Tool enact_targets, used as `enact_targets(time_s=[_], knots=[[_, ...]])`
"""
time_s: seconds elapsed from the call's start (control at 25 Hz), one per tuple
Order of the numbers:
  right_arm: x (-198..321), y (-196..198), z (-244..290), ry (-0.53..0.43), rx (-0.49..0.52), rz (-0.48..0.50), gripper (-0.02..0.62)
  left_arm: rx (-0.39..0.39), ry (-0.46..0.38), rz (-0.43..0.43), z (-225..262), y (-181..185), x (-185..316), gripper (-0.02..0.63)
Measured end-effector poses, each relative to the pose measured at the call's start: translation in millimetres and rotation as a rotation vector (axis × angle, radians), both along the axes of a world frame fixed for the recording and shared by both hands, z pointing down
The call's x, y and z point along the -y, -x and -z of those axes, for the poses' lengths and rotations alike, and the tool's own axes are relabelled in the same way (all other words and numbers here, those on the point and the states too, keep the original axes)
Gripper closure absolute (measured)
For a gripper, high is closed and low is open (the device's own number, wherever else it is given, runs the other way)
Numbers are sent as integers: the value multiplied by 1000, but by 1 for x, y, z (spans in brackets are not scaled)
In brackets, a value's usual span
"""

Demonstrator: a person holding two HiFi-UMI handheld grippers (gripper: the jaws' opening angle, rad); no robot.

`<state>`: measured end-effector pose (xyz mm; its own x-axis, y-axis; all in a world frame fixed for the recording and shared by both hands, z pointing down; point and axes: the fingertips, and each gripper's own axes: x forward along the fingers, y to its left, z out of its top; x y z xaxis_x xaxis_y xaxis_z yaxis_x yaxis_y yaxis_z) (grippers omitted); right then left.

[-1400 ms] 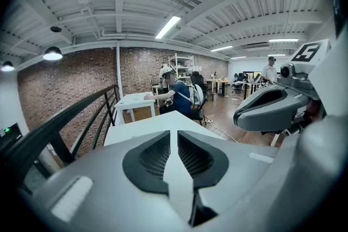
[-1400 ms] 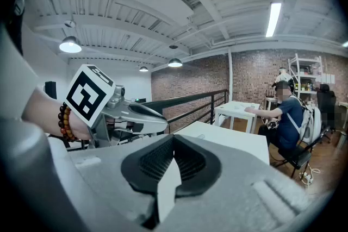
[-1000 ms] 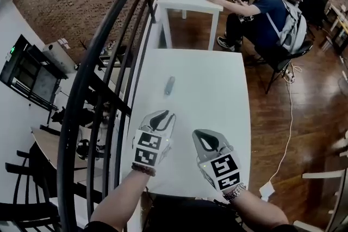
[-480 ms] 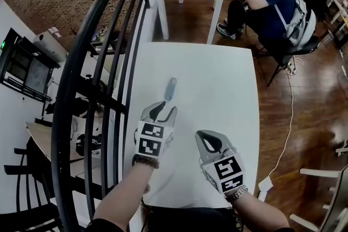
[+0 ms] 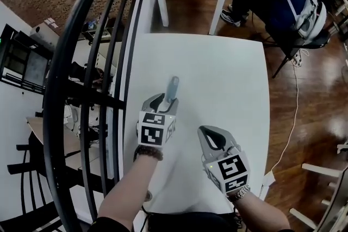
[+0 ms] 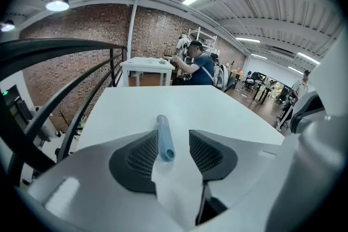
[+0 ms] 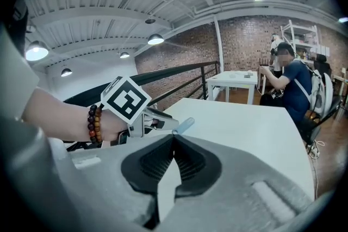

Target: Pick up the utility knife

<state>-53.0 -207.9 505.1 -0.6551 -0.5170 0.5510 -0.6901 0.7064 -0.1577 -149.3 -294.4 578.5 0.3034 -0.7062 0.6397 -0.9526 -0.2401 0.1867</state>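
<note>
The left tongs (image 5: 163,99) have just been opened wide, the utility knife (image 5: 172,87) lying between them. The right tongs (image 5: 210,132) are closed, empty.

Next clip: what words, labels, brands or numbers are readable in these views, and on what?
No readable text anywhere.
Left gripper, marker cube: black-and-white squares only, no letters.
Right gripper, marker cube: the same.
Utility knife: no print visible.
Green mark on the dark panel: too small to read.
</note>
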Motion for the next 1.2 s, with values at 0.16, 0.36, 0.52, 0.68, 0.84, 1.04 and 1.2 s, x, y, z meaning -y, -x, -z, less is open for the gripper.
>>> enact_targets(time_s=[0.16,0.36,0.52,0.68,0.84,1.04,1.2], knots=[[6,3,-15,20,1,-1,603,3,44,2,-26,1,9,399],[10,0,-29,46,-10,-11,603,15,76,3,-45,2,20,397],[12,-2,-34,55,-17,-19,601,21,91,0,-53,2,24,416],[12,-2,-34,58,-19,-22,601,22,92,-16,-54,-1,24,463],[10,-1,-30,52,-17,-19,601,23,75,-26,-46,-3,24,490],[6,-1,-22,34,-14,-14,601,25,54,-32,-35,-4,20,520],[1,-3,-14,21,-13,-17,603,40,62,-43,-37,-4,15,522]])
